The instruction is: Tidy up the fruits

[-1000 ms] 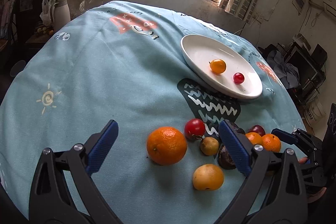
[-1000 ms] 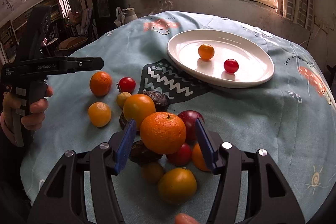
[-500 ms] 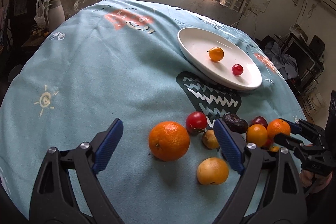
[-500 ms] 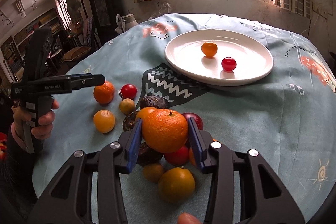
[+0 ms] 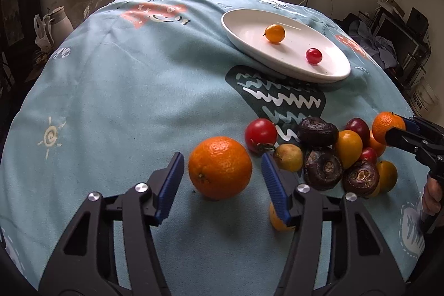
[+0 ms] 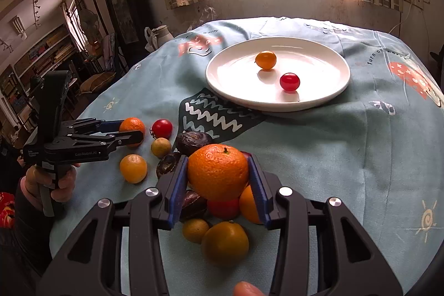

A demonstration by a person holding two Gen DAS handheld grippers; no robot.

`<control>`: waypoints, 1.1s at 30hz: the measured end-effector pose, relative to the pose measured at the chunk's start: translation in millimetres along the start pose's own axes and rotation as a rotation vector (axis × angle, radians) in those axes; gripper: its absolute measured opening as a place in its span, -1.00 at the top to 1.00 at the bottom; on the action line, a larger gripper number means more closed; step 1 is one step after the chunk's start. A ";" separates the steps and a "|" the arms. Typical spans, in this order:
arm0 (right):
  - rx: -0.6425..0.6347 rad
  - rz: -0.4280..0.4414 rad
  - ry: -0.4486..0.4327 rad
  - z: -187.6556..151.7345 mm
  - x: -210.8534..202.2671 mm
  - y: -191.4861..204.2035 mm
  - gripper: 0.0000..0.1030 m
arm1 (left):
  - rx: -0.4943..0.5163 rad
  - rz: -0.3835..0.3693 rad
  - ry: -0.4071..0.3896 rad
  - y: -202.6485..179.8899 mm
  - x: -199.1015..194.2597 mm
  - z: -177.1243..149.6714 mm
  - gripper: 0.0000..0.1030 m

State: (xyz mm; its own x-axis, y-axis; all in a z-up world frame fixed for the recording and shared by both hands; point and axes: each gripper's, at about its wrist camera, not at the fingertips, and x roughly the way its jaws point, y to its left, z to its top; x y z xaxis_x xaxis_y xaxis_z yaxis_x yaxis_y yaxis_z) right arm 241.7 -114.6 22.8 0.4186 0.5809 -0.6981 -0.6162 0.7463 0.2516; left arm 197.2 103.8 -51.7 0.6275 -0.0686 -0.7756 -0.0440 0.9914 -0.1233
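Observation:
My left gripper (image 5: 222,178) is open, its blue pads either side of a large orange (image 5: 220,167) that rests on the blue tablecloth, small gaps on both sides. My right gripper (image 6: 217,178) is shut on another orange (image 6: 217,172) and holds it above a pile of fruit (image 6: 222,229); the same orange shows in the left wrist view (image 5: 387,126). A white plate (image 6: 319,99) at the back holds a small yellow-orange fruit (image 6: 265,60) and a red cherry tomato (image 6: 289,81).
Loose fruit lies between the grippers: a red tomato (image 5: 260,133), a small yellow fruit (image 5: 288,157), dark wrinkled fruits (image 5: 323,168) and yellow ones (image 5: 347,147). A white jug (image 5: 57,22) stands beyond the table's far left edge. Furniture surrounds the round table.
My left gripper has moved forward and narrowed around the large orange. My right gripper has closed on its orange and lifted it off the pile.

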 end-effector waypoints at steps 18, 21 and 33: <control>0.049 0.020 -0.032 2.1 -4.8 -12.2 0.15 | -0.028 -0.026 -0.034 1.8 -8.2 2.7 0.14; 0.142 0.059 -0.100 12.3 -10.3 -33.6 0.15 | -0.015 -0.107 -0.044 -6.4 -17.7 16.3 0.14; 0.297 -0.107 -0.144 93.0 54.5 -109.7 0.15 | 0.091 -0.111 0.028 -67.6 64.7 140.7 0.13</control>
State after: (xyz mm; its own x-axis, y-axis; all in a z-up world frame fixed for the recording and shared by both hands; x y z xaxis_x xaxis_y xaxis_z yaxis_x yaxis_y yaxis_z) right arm 394.2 -134.6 19.4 0.5734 0.5185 -0.6343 -0.3513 0.8551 0.3814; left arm 350.1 48.1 -6.4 0.6025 -0.1799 -0.7776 0.0961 0.9835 -0.1532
